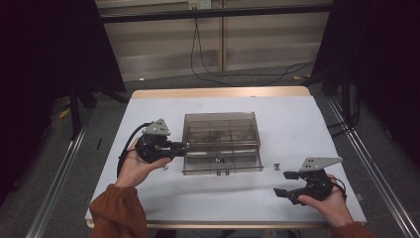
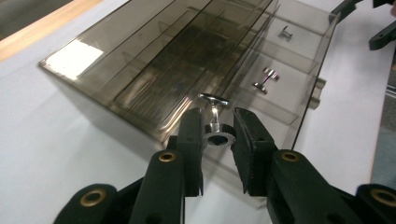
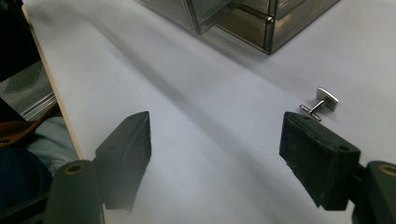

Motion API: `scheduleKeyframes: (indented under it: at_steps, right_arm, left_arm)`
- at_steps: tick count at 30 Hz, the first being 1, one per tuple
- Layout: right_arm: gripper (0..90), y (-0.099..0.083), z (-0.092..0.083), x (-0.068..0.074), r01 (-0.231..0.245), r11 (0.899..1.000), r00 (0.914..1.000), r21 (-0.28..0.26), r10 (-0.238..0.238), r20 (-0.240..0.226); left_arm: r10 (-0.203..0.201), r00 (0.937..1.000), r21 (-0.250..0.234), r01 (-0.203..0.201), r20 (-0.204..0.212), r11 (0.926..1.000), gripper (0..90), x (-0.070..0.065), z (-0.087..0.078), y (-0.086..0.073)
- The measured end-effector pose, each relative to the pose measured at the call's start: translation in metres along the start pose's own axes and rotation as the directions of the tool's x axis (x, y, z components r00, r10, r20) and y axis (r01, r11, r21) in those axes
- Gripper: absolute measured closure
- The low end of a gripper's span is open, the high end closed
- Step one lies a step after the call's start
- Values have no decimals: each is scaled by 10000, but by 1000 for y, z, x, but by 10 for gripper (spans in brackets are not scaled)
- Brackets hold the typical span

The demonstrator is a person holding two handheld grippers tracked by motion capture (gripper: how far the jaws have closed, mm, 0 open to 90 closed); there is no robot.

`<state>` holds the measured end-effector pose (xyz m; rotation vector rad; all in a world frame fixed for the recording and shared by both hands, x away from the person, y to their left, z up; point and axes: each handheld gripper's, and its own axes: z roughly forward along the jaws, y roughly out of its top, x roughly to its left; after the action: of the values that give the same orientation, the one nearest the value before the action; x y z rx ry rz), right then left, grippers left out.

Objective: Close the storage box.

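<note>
The jaws of the left gripper are closed on a small silver cufflink, pinched between the two black pads with its round base toward the camera and its flat bar pointing away. The cufflink is held just above the near corner of a smoky transparent organizer box, whose shallow drawer is pulled out toward the person. Inside that drawer, two more cufflinks can be seen lying in separate compartments, so part of the sorting is judged to be done already. The held piece is judged to be on its way into the drawer and not yet released.

The jaws of the right gripper are spread wide with nothing between them. They hover low over the white table cover, and one loose cufflink lies on the cover just beyond the tip of one jaw, untouched. That piece appears to be the one left to collect.

In the high view, the left gripper is seen at the left edge of the box, and the right gripper is seen near the front right of the table, with the loose cufflink between it and the drawer. Nothing else lies on the cover. The drawer's thin dividers and front wall are the only obstacles judged likely to catch a jaw. Beyond the table, cables trail across a dim floor.
</note>
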<state>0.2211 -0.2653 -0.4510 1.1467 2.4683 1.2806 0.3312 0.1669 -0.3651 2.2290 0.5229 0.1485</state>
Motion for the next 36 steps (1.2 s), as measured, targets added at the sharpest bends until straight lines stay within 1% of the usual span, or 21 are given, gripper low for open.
scheduleKeyframes:
  at_steps: [1,2,3,4,5,9,12,13,16,17,20,23,24,25,26,28,32,33,34,35,36]
  right_arm:
    - [249,0,0,0,-9,10000,10000,10,9,-11]
    - [249,0,1,0,-5,10000,10000,23,5,-13]
    - [249,0,1,0,3,10000,10000,32,-3,-25]
    - [250,0,0,0,-10,10000,10000,37,10,-29]
    - [249,0,0,0,-6,10000,10000,42,6,-25]
    - [249,0,0,0,11,10000,10000,27,-11,-31]
    - [248,0,0,0,19,10000,10000,42,-19,-36]
    - [248,0,0,0,14,10000,10000,43,-14,-34]
    - [248,0,0,0,17,10000,10000,45,-17,-46]
    - [248,0,0,0,28,10000,10000,54,-27,-49]
    - [248,0,0,0,24,10000,10000,75,-24,-23]
    - [247,0,1,1,28,10000,10000,93,-28,-26]
    - [247,0,1,1,28,9999,10000,116,-28,-9]
    - [247,0,1,1,40,9999,10000,123,-40,-13]
    - [247,0,1,1,51,9999,10000,124,-51,-17]
    - [246,0,1,1,39,9999,10000,150,-39,-22]
    - [245,-1,1,1,57,9999,10000,134,-57,-52]
    - [245,-1,1,1,48,9999,10000,128,-47,-68]
    - [244,-1,1,1,36,9999,10000,142,-35,-68]
    - [244,-1,1,1,19,9999,10000,154,-17,-69]
    - [244,-1,1,0,37,9999,10000,154,-35,-74]
  left_arm:
    - [9,10000,-9,-9,-7,10000,739,-3,5,1]
    - [179,9998,108,-179,-16,9998,739,-6,8,3]
    - [360,9993,179,-362,130,9992,739,-8,9,5]
    - [184,9994,2,-184,304,9998,739,-11,12,8]
    - [383,9986,50,-385,374,9992,739,-12,13,10]
    - [786,9956,330,-803,503,9962,739,-19,22,21]
    - [1199,9902,794,-1255,717,9889,738,-22,28,28]
    - [1199,9900,881,-1264,749,9881,739,-23,32,30]
    - [1397,9860,1310,-1510,912,9798,739,-26,40,35]
    - [1537,9834,1480,-1669,961,9748,739,-26,42,37]
    - [1686,9799,1848,-1861,1064,9650,739,-28,52,40]
    - [1922,9762,2297,-2108,1008,9502,739,-30,60,43]
    - [1936,9750,2371,-2145,1087,9475,739,-31,62,45]
    - [2035,9719,2508,-2276,1188,9409,739,-32,64,47]
    - [2053,9710,2621,-2311,1222,9369,739,-33,67,49]
    - [2227,9666,2933,-2511,1269,9224,738,-33,71,54]
    - [2383,9600,3263,-2745,1470,9045,738,-36,77,62]
    - [2484,9556,3448,-2894,1587,8930,738,-36,79,63]
    - [2369,9589,3432,-2776,1563,8973,738,-39,82,63]
    - [2554,9523,3602,-3001,1671,8833,738,-39,83,64]
    - [2560,9519,3703,-3017,1683,8785,738,-39,86,65]
